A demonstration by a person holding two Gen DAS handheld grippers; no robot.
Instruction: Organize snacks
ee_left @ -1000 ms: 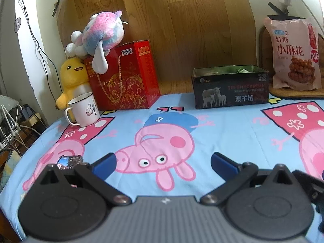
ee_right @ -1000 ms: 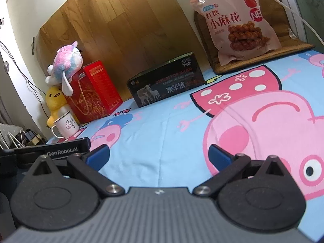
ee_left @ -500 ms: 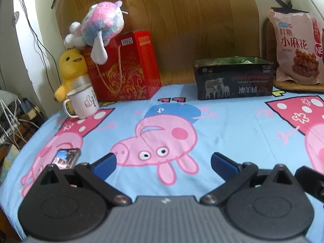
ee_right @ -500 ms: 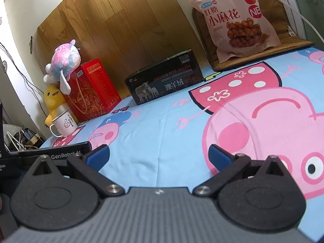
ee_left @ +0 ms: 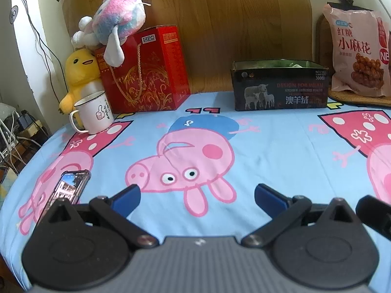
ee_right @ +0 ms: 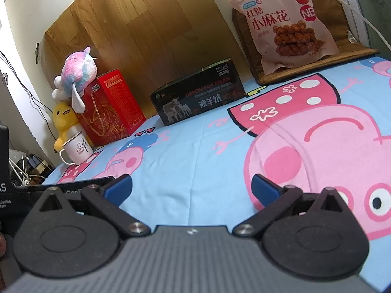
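Observation:
A pink snack bag with twisted pastries printed on it leans upright at the back right on a woven mat; it also shows in the right wrist view. A black open-topped box stands at the back centre, also seen in the right wrist view, with some contents just visible over its rim. My left gripper is open and empty over the Peppa Pig cloth, far from both. My right gripper is open and empty, low over the cloth.
A red gift box with a pastel plush on top, a yellow duck plush and a white mug stand at the back left. A phone lies near my left gripper. The left gripper's body lies left of my right gripper.
Both grippers have drawn back and risen slightly; the phone shows more fully by the left fingers. Both jaws have stayed open.

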